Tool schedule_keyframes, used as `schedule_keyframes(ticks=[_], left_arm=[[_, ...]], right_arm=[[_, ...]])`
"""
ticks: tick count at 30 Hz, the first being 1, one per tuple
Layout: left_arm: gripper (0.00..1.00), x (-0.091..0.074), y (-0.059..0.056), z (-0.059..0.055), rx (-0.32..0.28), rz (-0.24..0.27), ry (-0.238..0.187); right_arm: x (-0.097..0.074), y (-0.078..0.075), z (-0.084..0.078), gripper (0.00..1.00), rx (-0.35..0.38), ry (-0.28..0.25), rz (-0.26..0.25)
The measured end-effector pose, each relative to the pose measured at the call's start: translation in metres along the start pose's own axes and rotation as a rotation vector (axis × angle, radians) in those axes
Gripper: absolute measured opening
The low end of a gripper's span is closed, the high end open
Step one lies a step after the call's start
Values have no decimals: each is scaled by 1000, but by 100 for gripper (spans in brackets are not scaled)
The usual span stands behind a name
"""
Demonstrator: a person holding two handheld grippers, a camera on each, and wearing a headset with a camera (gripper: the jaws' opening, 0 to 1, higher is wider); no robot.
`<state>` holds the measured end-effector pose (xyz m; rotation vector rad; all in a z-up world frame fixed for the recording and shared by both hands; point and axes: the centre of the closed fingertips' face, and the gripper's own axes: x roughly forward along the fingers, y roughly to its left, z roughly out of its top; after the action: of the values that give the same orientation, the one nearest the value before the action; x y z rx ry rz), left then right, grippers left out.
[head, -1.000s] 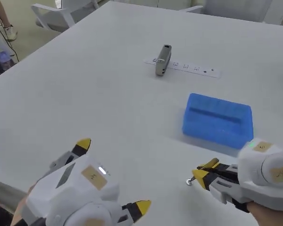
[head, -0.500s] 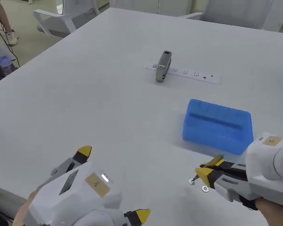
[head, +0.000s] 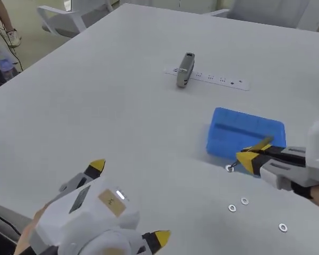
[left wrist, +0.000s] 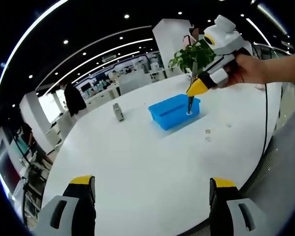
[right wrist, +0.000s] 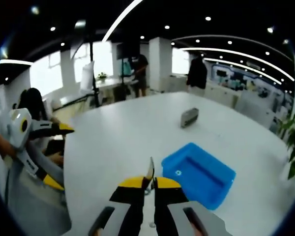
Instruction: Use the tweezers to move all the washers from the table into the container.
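Transfer step: right gripper point(head: 255, 152) clamped on tweezers point(right wrist: 150, 170), washer point(head: 230, 168) at the tip; next we lift it over container point(head: 247, 134) just ahead and release. Left gripper point(left wrist: 152, 181) jaws apart.

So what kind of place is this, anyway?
Probably an open-plan office or showroom: a big white table with a power strip, an office chair beside it, and rows of recessed ceiling lights.

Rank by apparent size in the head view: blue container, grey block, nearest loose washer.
1. Blue rectangular plastic container.
2. Small grey block, farther from the camera.
3. Silver ring washer, smallest though nearest.
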<state>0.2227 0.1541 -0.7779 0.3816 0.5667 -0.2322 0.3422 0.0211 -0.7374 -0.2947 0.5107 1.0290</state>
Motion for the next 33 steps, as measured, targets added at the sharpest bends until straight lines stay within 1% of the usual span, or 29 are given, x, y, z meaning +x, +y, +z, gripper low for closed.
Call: schedule_keyframes(ticks=[4,7,8,9,12,13,15,16,17,19,23,24,26,29,33], left_arm=[[99,1,-1,-1,8,0,7],[99,1,-1,-3,12,1,18],[99,1,-1,-3,13,0,21],[99,2,-1,-4,16,0,23],[99,2,-2,-4,19,-1,24],[99,2,-2,-4,19,-2,25],[99,2,-2,-5,21,-3,28],[99,2,-2,-5,24,-3,31],[99,2,-2,-6,27,-3,36],[99,2,-3,-6,27,-8,36],[99,2,-4,-4,27,-14,29],[99,2,-4,-4,26,-15,28],[99,2,-5,-4,23,-18,28],[99,2,-5,-5,26,-20,31],[99,3,-5,-6,28,-22,35]], right_arm=[[0,-10,10,2,-14,-17,-21],[2,-18,17,2,-10,-33,-37],[3,-20,18,2,-7,-34,-42],[6,-25,18,2,-6,-35,-53],[12,-35,18,2,-3,-36,-76],[14,-40,20,2,-2,-43,-95],[16,-48,20,2,1,-48,-111],[18,-53,22,2,5,-60,-129],[19,-56,22,2,12,-65,-133],[24,-66,16,2,40,-62,-146],[38,-75,9,2,86,-60,-148],[41,-76,8,2,88,-57,-148],[48,-78,2,2,86,-34,-151],[59,-84,-4,3,79,-14,-158],[70,-86,-8,3,75,4,-154]])
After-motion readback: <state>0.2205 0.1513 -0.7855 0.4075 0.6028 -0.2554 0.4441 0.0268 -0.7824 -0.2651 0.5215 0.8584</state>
